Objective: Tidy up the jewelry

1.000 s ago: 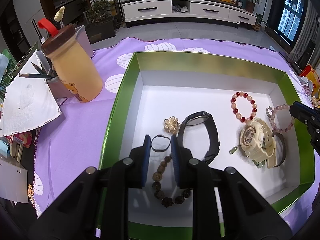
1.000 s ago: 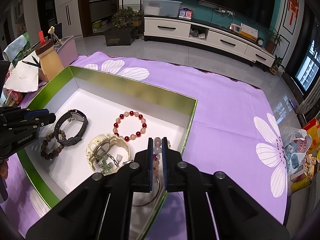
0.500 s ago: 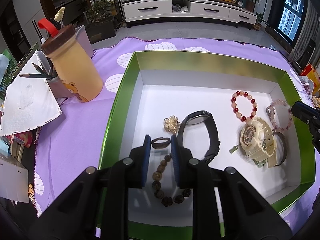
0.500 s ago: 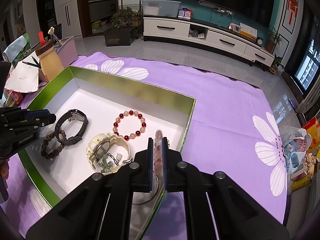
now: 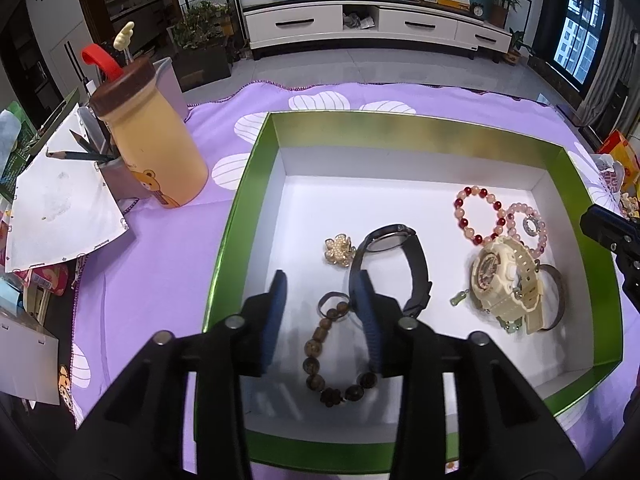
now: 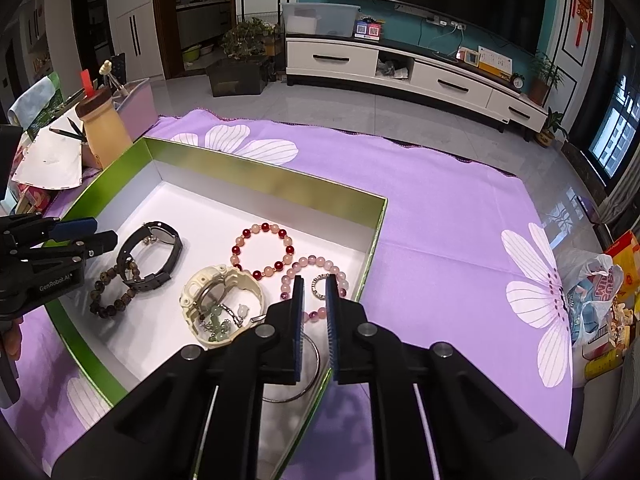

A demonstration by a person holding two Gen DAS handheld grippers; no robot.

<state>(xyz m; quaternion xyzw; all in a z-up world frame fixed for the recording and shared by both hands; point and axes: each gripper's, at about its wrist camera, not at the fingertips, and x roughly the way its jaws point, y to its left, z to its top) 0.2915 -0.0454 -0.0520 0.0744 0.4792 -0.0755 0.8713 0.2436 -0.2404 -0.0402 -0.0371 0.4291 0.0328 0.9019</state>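
Observation:
A green box (image 5: pixel 256 184) with a white floor holds the jewelry. My left gripper (image 5: pixel 322 282) is open above a small metal ring (image 5: pixel 332 303) that lies on a brown bead bracelet (image 5: pixel 320 360). Beside them lie a black watch (image 5: pixel 396 264) and a pearl flower brooch (image 5: pixel 339 250). My right gripper (image 6: pixel 315 284) is open over a pink bead bracelet (image 6: pixel 320 262) and a small sparkly ring (image 6: pixel 318 282) lying in the box. A red-and-pink bracelet (image 6: pixel 262 250), a cream watch (image 6: pixel 218 300) and a thin bangle (image 6: pixel 308 380) lie nearby.
A tan bottle with a brown lid (image 5: pixel 152 148), a pencil cup (image 5: pixel 116 172) and papers (image 5: pixel 56 212) stand left of the box on the purple flowered cloth (image 6: pixel 440 220). Bags and packets (image 6: pixel 600 292) crowd the table's right edge.
My left gripper opened and let the small ring drop onto the brown bracelet. My right gripper opened and released the pink bracelet, which now lies flat in the box.

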